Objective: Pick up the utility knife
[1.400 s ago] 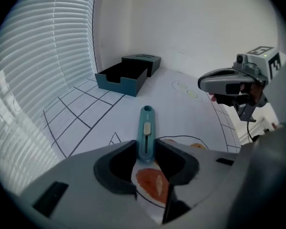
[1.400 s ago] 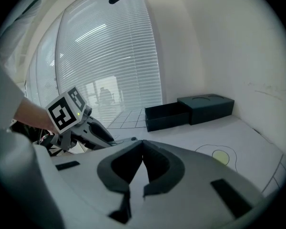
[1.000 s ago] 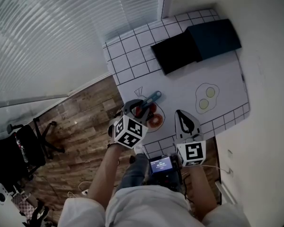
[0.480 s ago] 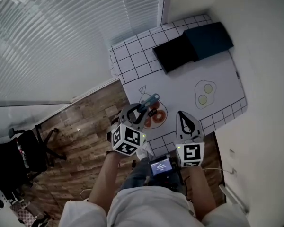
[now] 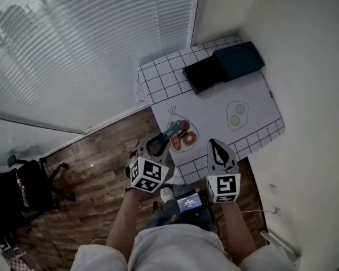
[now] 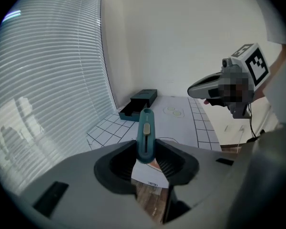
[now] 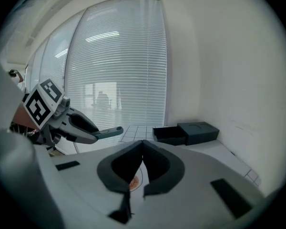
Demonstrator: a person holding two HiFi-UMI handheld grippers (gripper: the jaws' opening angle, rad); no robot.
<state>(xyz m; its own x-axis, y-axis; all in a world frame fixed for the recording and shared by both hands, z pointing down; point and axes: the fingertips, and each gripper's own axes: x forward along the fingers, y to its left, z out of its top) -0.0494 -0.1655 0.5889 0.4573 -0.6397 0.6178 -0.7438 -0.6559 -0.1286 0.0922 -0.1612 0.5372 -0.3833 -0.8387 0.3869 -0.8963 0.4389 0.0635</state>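
Now the left gripper (image 5: 160,141) has its jaws clamped on the back end of the teal utility knife (image 5: 172,131), holding it in the air over the near left corner of the table (image 5: 254,97). In the left gripper view the knife's (image 6: 145,133) long axis runs straight out along the line of the jaws. Most of the handle sticks out past them, away from the person and toward the far boxes. Its slider (image 6: 146,129) faces up toward the camera, and wooden floor (image 5: 101,151) and the table's near edge show below the jaws. From the head view the knife slants up and to the right across a round drawing (image 5: 185,138) printed on the white table cover. The right gripper (image 5: 217,149) hangs beside it at the near edge, well apart from the knife, with its jaws together and nothing between them. Beyond both grippers lies the white middle of the cover with a fried-egg drawing (image 5: 235,114). A black tray (image 5: 202,75) and a dark blue box (image 5: 239,60) sit touching each other at the far end. The table's left edge faces the window blinds (image 5: 90,44) and its right edge runs along the white wall (image 5: 305,95). The near edge borders the wooden floor, which stretches out to the left.
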